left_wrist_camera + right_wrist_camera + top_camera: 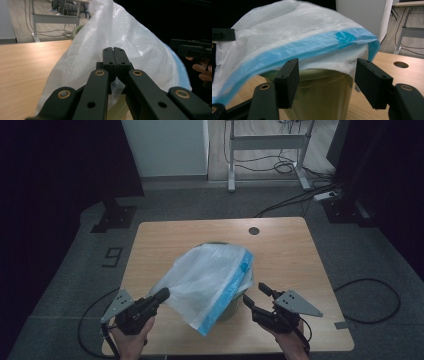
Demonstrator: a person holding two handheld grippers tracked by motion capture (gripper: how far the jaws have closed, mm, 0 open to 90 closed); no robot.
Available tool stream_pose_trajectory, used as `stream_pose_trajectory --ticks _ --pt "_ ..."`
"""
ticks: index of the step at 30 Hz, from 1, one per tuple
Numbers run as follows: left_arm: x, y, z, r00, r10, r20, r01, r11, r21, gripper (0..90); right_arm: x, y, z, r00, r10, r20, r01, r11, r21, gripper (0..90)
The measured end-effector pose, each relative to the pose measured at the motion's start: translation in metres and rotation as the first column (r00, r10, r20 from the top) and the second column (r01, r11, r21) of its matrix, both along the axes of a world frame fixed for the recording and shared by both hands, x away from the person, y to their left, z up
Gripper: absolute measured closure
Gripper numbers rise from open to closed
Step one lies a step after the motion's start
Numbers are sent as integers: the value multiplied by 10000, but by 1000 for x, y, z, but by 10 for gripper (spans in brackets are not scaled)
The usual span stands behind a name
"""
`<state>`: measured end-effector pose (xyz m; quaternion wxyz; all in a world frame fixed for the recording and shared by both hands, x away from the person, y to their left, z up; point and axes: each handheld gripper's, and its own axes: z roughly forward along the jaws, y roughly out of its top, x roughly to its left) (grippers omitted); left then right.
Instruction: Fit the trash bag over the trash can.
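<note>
A white plastic bag (pixel 210 277) with a blue band along its mouth lies draped over a green bin (pixel 231 309) on the wooden table (pixel 290 255). My left gripper (pixel 162 294) sits at the bag's near left corner, jaws pressed together. In the left gripper view the left gripper (pixel 114 51) is shut against the bag (pixel 130 32), apparently pinching its film. My right gripper (pixel 255 295) is open just right of the bin. In the right gripper view the right gripper (pixel 327 80) has its jaws spread in front of the bin (pixel 322 97), below the bag's blue band (pixel 299 47).
A round hole (pixel 254 230) marks the table's far edge. Beyond the table stand a white cabinet (pixel 165 147) and a metal desk frame (pixel 267 142), with cables (pixel 300 195) on the floor. The person's hand and the right gripper (pixel 192 48) show at the left gripper view's right edge.
</note>
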<state>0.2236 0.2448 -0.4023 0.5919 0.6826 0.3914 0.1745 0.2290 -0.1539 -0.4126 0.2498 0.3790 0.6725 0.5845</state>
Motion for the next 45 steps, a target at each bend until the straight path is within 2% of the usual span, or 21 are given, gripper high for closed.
stream_pose_trajectory --ticks 5,8,9,12,13,16,17,19,23,26,28,33,35,40,42,44,45 --pt "-1 10 -10 9996 -84 -279 81 9999 -82 884 2 3 4 9999 62 101 -62 10000 3 341" --pt "-3 12 -17 9972 -628 -395 634 9979 132 861 4 9 12 9994 231 266 -230 9997 -35 334" --pt "-4 11 -17 9976 -604 -346 611 9980 187 842 5 12 13 9992 272 307 -270 9996 -77 334" --pt "-8 9 -14 9990 -415 -168 418 9989 222 712 8 21 16 9985 426 332 -420 9990 -176 331" --pt "-10 7 -8 9997 -233 6 233 9995 228 669 9 25 16 9983 479 333 -471 9986 -230 332" --pt "-13 5 -1 9997 -138 183 133 9995 294 531 11 31 16 9979 551 328 -540 9980 -330 333" --pt "-16 2 6 9993 33 379 -46 9993 359 471 11 34 15 9978 575 315 -563 9977 -378 334" --pt "-18 0 12 9984 77 556 -94 9995 303 379 12 37 15 9979 594 260 -580 9969 -525 337" --pt "-19 -5 20 9969 1 792 -23 9996 266 291 13 42 13 9976 662 178 -645 9945 -830 347" --pt "-17 -10 25 9964 13 842 -39 9995 317 275 13 43 12 9976 669 166 -652 9940 -874 348" --pt "-15 -18 31 9940 220 1076 -296 9971 696 238 14 42 13 9978 657 103 -646 9941 -869 350" --pt "-13 -25 36 9924 135 1226 -232 9967 784 231 14 40 13 9981 612 63 -604 9942 -890 358" --pt "-12 -29 38 9917 5 1283 -137 9947 1017 239 15 39 13 9982 598 45 -591 9943 -888 359" --pt "-6 -38 38 9930 -175 1167 16 9909 1347 250 15 38 13 9982 591 46 -585 9947 -845 359" --pt "-1 -45 39 9946 -329 986 173 9878 1547 250 15 39 13 9981 609 27 -604 9945 -853 359" --pt "5 -57 40 9957 -587 712 442 9807 1906 251 15 40 12 9980 625 -21 -625 9943 -867 359" --pt "5 -57 40 9957 -587 712 442 9807 1906 250 15 40 12 9980 625 -21 -625 9943 -867 359"
